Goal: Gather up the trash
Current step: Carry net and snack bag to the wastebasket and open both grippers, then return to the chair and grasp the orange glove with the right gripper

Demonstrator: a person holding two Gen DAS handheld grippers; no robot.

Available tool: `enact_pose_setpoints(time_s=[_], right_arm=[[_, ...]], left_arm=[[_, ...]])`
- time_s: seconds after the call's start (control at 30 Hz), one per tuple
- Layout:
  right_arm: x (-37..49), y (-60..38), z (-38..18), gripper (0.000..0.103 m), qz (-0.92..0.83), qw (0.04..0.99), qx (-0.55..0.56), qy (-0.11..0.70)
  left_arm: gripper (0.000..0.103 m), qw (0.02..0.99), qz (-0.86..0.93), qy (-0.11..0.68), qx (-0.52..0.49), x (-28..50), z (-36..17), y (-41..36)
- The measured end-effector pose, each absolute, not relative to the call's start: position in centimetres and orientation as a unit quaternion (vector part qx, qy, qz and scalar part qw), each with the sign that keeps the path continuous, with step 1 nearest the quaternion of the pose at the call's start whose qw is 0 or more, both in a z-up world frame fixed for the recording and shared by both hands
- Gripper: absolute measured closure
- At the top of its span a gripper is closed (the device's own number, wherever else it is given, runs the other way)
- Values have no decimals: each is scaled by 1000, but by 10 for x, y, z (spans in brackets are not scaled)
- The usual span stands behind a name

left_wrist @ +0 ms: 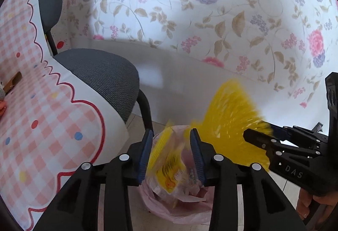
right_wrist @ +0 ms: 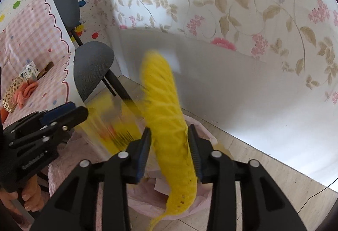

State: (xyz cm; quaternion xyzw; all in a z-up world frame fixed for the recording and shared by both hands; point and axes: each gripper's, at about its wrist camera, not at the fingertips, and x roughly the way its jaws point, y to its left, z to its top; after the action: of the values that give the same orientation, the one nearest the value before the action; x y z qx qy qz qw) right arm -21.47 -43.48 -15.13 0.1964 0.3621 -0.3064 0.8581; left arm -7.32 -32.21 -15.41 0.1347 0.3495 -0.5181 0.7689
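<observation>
Left gripper (left_wrist: pixel 171 136) and right gripper (right_wrist: pixel 169 133) angle downward side by side, jaws parted.

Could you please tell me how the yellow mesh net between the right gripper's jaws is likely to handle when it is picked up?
The yellow mesh net will probably flop: it bends along its length and trails a thin tail over the pink trash bag. It looks light for its size, being open weave. The holes may snag on the right gripper.
</observation>
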Motion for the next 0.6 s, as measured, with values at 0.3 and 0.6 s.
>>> enact_pose_setpoints(time_s=[0.3,0.6], right_arm=[[-216,-430,-124,61,-304,876,187,325],[-185,-392,-88,61,-246,909,156,299]], left_arm=[[64,798,-484,342,111,-54,-132,-284],[54,843,-420,322,95,-34,-98,-201]])
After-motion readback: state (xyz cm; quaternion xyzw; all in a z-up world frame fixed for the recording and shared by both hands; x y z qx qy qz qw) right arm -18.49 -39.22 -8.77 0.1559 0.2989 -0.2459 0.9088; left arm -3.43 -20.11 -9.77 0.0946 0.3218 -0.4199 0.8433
